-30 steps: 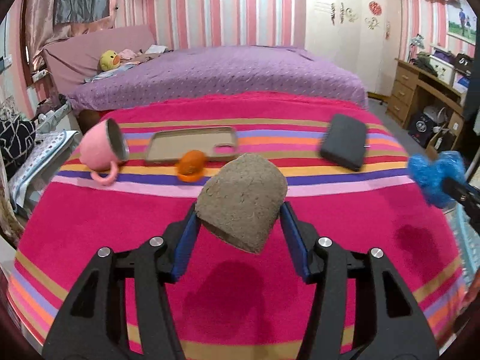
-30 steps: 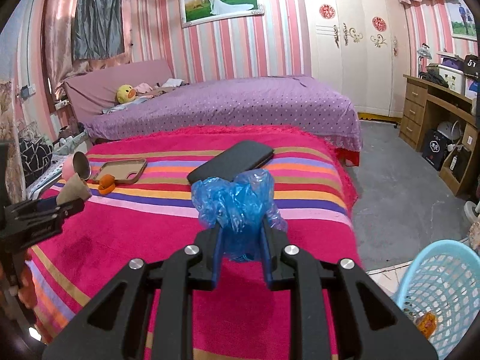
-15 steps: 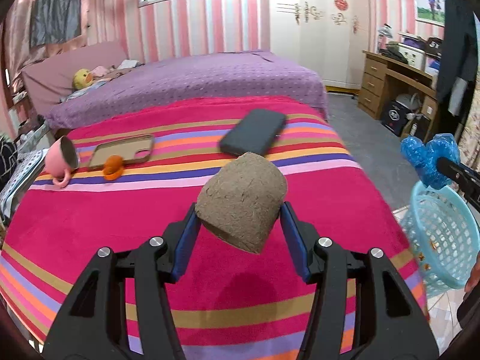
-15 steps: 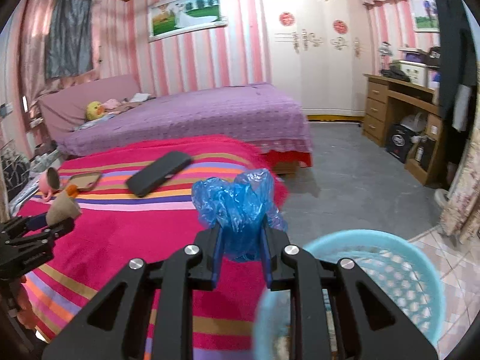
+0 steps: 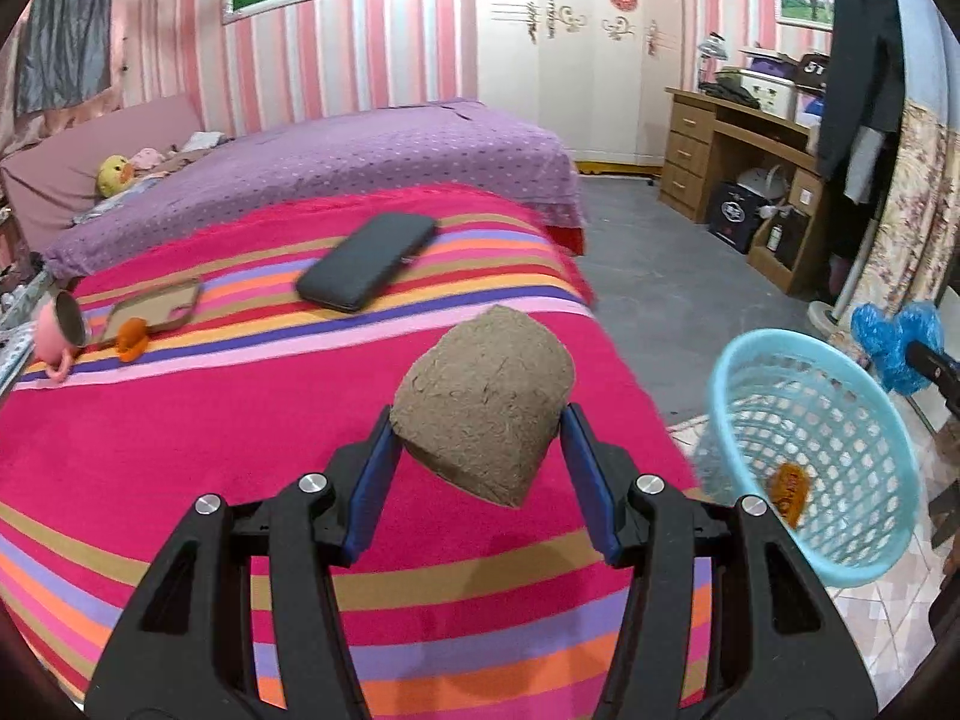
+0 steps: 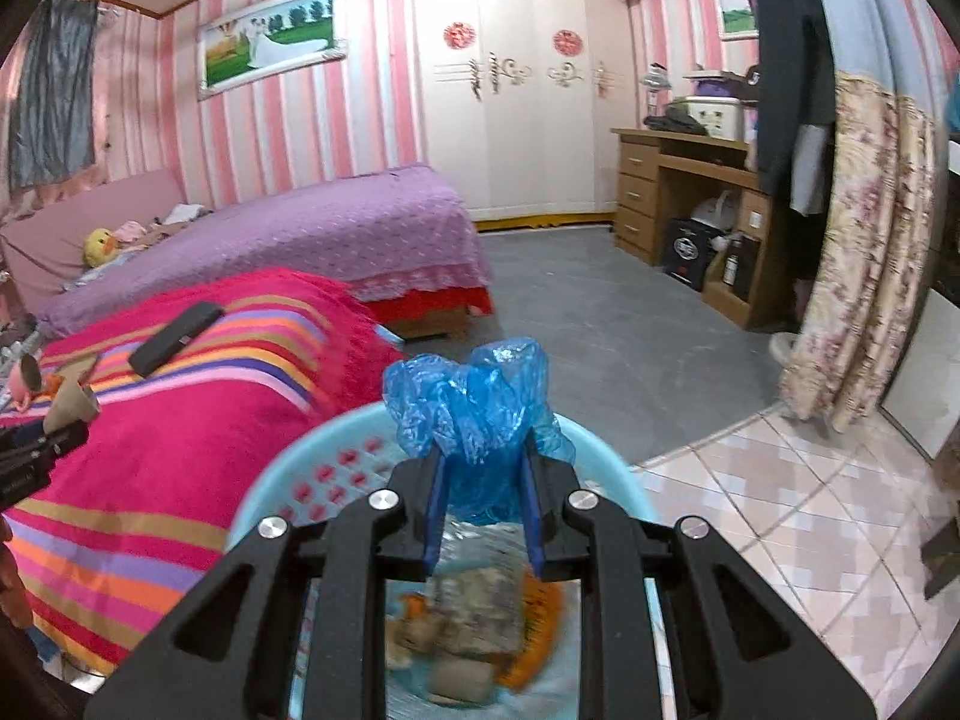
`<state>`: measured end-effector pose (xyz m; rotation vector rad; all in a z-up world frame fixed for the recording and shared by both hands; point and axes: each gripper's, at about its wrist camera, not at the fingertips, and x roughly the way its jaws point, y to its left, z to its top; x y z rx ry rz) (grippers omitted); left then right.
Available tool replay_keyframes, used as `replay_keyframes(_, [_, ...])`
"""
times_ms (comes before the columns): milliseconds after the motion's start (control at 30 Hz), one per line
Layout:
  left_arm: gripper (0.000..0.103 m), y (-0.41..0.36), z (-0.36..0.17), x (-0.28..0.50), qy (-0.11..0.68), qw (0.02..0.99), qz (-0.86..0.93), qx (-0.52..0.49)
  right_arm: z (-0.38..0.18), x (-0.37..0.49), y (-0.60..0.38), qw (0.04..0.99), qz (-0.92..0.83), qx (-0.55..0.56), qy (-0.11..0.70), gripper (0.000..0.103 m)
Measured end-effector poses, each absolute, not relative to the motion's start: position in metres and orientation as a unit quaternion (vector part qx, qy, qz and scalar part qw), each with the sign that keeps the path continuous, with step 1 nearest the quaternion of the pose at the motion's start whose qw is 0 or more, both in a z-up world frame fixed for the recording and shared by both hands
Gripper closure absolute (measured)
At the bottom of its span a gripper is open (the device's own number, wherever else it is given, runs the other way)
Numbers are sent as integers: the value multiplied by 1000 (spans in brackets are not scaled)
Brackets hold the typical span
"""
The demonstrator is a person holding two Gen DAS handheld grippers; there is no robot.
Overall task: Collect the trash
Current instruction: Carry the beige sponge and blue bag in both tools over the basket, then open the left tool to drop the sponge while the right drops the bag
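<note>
The right gripper (image 6: pixel 483 474) pinches a crumpled blue plastic bag (image 6: pixel 474 402) right over the light-blue laundry basket (image 6: pixel 288 480), ready to drop it in.

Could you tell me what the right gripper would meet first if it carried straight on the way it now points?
Most likely the light blue basket: the right gripper, shut on the blue plastic bag, points down over its rim, though depth is unclear.

We can read almost no text here. A dark item (image 5: pixel 811 66) on top of the desk (image 5: pixel 744 131) shows white characters that look like "5T", cut off at the edge. The red wardrobe ornaments (image 6: pixel 459 35) are too small to decipher.
</note>
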<state>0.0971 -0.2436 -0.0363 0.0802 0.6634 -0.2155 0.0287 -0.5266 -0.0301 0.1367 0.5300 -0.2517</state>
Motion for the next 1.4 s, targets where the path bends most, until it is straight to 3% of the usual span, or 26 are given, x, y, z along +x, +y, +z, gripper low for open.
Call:
replay_keyframes(367, [50,-363,-60,88,334,922,-185,69,-50,10,-575,947,-148,70,276,82])
replay_keyframes(700, [47,-422,-66,101,344,904,-235,93,-55,16,-577,947,-149,89,269,82])
replay_keyframes(767, [38,-424,-67,101,347,900,-246,94,-56,16,-576,948,-148,90,268,82])
replay_keyframes(800, [22,-424,-66,101,346,900,-248,96,-56,16,-576,948,-148,90,269,82])
replay_keyframes(833, [13,-423,-65,99,341,902,-245,100,-56,17,-576,947,-148,89,270,82])
replay_keyframes(1333, [10,-345,-45,107,311,928,-177,103,-55,33,-553,949,-139,82,270,80])
replay_keyframes(1367, [10,-341,-44,107,311,929,-175,103,-56,38,-548,949,-138,79,272,78])
replay_keyframes(1400, [10,-334,-43,107,311,929,-171,101,-57,43,-544,947,-141,73,278,65])
